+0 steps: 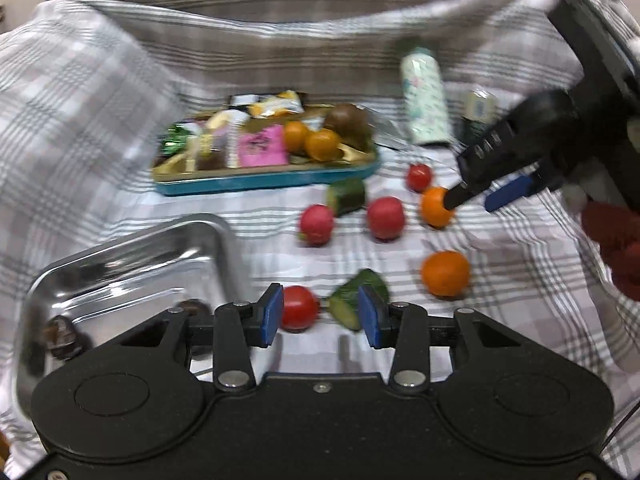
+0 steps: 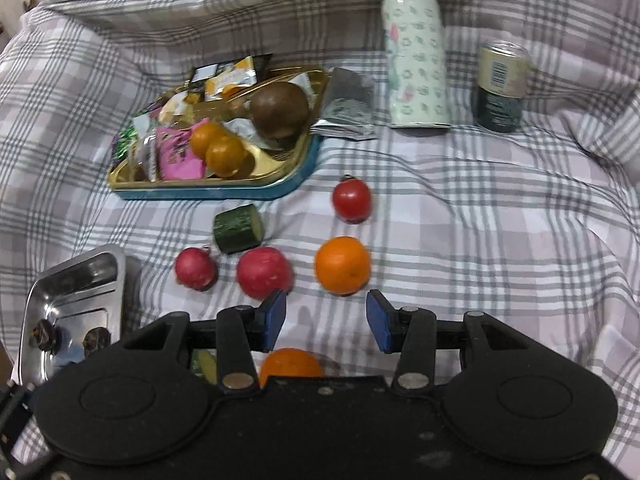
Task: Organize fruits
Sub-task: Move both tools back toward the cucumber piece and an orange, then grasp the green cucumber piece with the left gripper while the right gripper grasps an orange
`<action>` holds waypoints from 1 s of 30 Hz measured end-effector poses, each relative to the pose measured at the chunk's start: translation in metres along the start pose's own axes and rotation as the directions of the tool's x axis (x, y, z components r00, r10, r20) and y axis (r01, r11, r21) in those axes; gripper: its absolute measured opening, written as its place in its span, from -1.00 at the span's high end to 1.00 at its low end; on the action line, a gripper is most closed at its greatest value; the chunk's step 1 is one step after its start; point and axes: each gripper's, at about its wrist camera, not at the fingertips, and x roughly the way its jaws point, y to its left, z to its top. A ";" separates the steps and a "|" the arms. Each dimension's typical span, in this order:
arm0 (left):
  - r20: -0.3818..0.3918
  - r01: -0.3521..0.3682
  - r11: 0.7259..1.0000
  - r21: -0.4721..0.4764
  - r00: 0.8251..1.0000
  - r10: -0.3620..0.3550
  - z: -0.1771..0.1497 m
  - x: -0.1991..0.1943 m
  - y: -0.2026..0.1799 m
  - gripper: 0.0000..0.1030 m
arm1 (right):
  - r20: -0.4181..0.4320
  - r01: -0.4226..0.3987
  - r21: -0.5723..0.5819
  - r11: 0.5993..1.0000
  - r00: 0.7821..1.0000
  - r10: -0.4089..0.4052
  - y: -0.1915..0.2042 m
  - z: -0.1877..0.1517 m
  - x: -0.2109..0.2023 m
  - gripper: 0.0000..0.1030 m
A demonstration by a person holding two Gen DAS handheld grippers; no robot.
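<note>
My left gripper [image 1: 320, 316] is open and empty, with a red tomato [image 1: 298, 307] and a cucumber piece [image 1: 352, 300] just beyond its blue pads. My right gripper [image 2: 326, 320] is open and empty, just short of an orange [image 2: 342, 265]; in the left wrist view it [image 1: 476, 196] hovers at that orange [image 1: 436, 207]. A second orange [image 1: 445, 273] lies nearer. Two pink-red fruits [image 2: 196, 269] [image 2: 263, 271], another cucumber piece [image 2: 238, 228] and a far tomato [image 2: 351, 199] lie on the checked cloth. The steel tray [image 1: 132, 264] at the left holds dark fruits [image 1: 60, 336].
A blue-rimmed gold tray [image 2: 224, 188] at the back holds snack packets, two small oranges [image 2: 218, 148] and a brown round fruit [image 2: 280, 108]. A patterned flask [image 2: 416, 56] and a can [image 2: 502, 84] stand at the back right. Raised cloth folds ring the area.
</note>
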 end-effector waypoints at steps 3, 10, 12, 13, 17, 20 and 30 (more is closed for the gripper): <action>-0.011 0.015 0.999 0.039 1.000 -0.015 -0.001 0.010 -0.011 0.04 | -0.004 -0.007 0.020 1.000 1.000 0.007 -0.006 0.000 -0.002 0.08; -0.038 0.033 0.995 0.093 0.999 -0.030 -0.001 0.030 -0.019 0.04 | 0.001 -0.004 0.015 1.000 1.000 0.004 -0.010 0.000 -0.005 0.08; -0.040 0.034 0.993 0.111 0.999 -0.030 -0.001 0.033 -0.021 0.04 | 0.000 -0.005 0.008 1.000 1.000 0.005 -0.009 0.000 -0.006 0.08; -0.044 0.034 0.992 0.122 0.999 -0.029 -0.001 0.035 -0.021 0.04 | -0.002 -0.007 0.005 1.000 1.000 0.007 -0.009 0.000 -0.006 0.08; -0.056 0.044 0.989 0.139 0.998 -0.037 0.001 0.044 -0.022 0.02 | -0.019 -0.027 -0.020 0.999 0.999 0.027 -0.008 -0.002 -0.007 0.08; -0.052 0.035 0.987 0.159 0.998 -0.027 0.003 0.048 -0.023 -0.04 | -0.045 -0.050 -0.037 0.998 0.998 0.048 -0.007 -0.003 -0.004 0.08; -0.066 -0.009 0.989 0.150 0.998 0.019 0.006 0.066 -0.026 -0.05 | 0.021 0.004 0.096 0.995 1.000 -0.007 -0.022 0.004 -0.001 0.08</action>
